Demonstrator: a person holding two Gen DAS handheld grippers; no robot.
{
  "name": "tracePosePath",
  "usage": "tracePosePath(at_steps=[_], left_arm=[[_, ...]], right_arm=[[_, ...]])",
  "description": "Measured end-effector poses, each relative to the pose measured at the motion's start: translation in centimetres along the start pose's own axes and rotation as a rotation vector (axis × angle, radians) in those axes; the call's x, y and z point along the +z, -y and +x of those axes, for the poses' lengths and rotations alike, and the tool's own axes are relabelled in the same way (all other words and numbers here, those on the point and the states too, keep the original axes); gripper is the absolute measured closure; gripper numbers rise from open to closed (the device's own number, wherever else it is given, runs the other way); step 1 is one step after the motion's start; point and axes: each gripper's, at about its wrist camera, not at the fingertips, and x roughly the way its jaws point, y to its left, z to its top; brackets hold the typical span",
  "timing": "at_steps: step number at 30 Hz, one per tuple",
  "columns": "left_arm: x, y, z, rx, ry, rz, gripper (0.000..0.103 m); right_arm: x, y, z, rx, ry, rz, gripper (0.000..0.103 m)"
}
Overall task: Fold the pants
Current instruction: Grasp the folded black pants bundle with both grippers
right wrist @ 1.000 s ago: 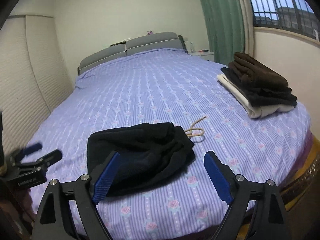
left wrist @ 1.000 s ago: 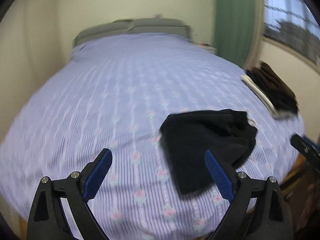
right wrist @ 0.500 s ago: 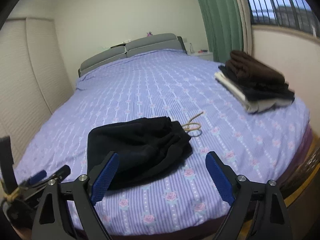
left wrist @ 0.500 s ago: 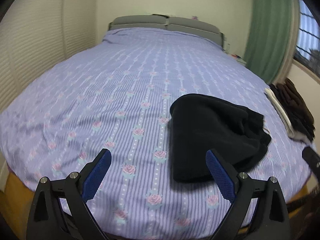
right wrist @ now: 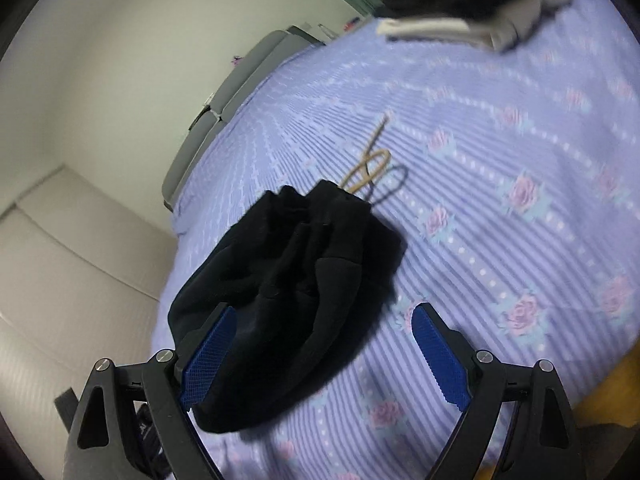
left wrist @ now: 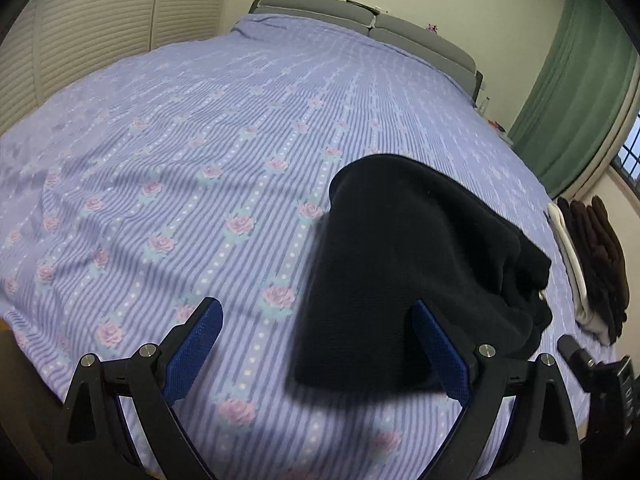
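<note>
Both tongs point slanting down with their blue fingers spread wide and nothing pinched between them: the left tongs [left wrist: 316, 344] and the right tongs [right wrist: 324, 344], which look tipped to one side.

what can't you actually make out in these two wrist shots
- Black pants, left wrist view: the near edge is smeared by motion, and the gripper's right finger covers part of it.
- Folded stack, right wrist view: blurred and cut by the top edge, so the items can't be counted.
- Tan drawstring, right wrist view: its origin is hidden under the bunched fabric.
</note>
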Motion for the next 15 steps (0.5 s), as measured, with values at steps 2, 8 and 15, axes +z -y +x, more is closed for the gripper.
tracePosePath(at_steps=[2,8,15], left_arm=[[0.2,-0.2,0.2,-0.009,0.007,-0.039,0.006],[0.0,-0.8,0.8,-0.038,0.015,-0.130,0.006],[-0.6,-0.9,0.3,-0.064,0.043,-0.193,0.006]], right_arm=[[0.1,0.5,1.1,0.034,-0.022,0.039,0.013],[0.1,0.0,3.3,0.105,-0.050,0.082,0.013],[-0.3,-0.7,5.0,0.094,-0.063,0.111,0.007]])
